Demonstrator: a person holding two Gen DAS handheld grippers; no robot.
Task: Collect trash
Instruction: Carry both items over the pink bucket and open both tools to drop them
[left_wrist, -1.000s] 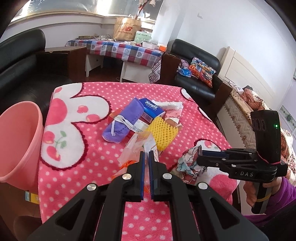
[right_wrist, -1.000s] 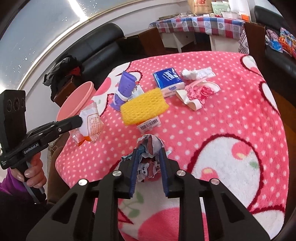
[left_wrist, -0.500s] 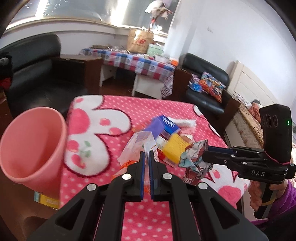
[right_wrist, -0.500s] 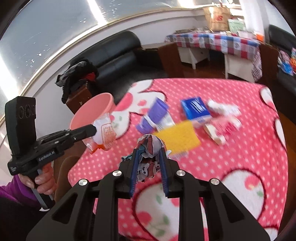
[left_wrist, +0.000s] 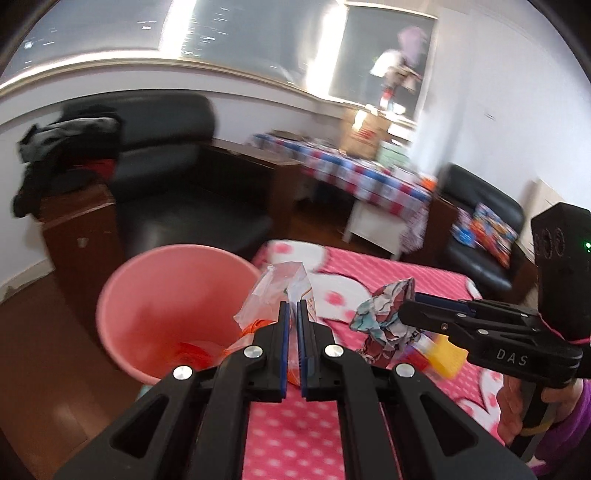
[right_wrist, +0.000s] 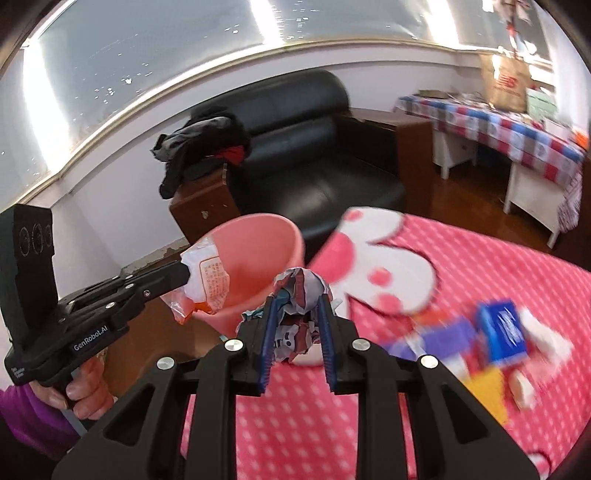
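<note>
L gripper (left_wrist: 291, 317): jaws nearly closed, thin gap only, pinching a clear plastic wrapper (left_wrist: 275, 295) w/ white printed panel + orange bits at its lower end. Wrapper is crinkled, see-through, sticks up past the jaw tips; sits in front of / over the near rim of the pink bucket (left_wrist: 166, 310). From the R wrist view the same wrapper (right_wrist: 207, 277) hangs at the bucket's (right_wrist: 258, 258) mouth, held off the bench.

R gripper (right_wrist: 297, 325): jaws part open, clamped round a crumpled paper ball (right_wrist: 301, 295), multi-colour print (white, teal, dark red), bulging above the tips. In L wrist view the ball (left_wrist: 384, 314) is held in air just beside the wrapper, right of the bucket, above the bench edge.

Bucket: pink plastic, round, mouth tilted toward cams; something orange-red inside near bottom, blurred.

Bench has pink polka-dot cover (right_wrist: 406, 406) w/ white flower shapes. Left on it, blurred: blue pack (right_wrist: 504, 328), purple item (right_wrist: 439, 336), yellow mesh piece (right_wrist: 487, 391).
</note>
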